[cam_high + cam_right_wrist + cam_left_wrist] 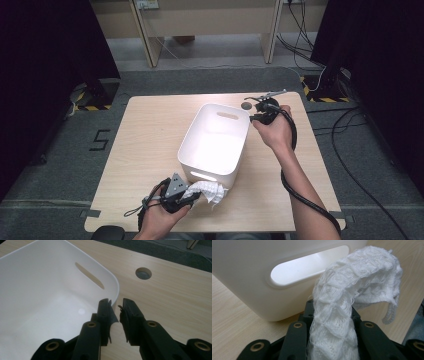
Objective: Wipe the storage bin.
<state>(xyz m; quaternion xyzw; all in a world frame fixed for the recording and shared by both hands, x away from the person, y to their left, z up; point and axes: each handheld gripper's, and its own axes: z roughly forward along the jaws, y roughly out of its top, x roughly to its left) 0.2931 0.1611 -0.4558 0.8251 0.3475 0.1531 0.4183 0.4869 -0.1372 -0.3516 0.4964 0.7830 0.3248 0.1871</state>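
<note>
A white plastic bin [207, 176] with handle slots stands in the middle of the wooden table [150, 130]. At the table's near edge my left gripper [192, 196] is shut on a white knitted cloth [210, 192], close to the bin's near wall. In the left gripper view the cloth [362, 277] rises from between the jaws of that gripper [332, 315] and droops to the right in front of the bin's slot [307, 267]. My right gripper [256, 116] is at the bin's far right corner. Its jaws [116, 305] stand apart astride the rim [110, 277], one inside the bin and one outside.
A round cable hole [245, 105] lies in the tabletop just beyond the bin's far right corner, also close ahead of the right gripper as the hole [143, 273]. The bin holds nothing. Grey floor, dark curtains and cables surround the table.
</note>
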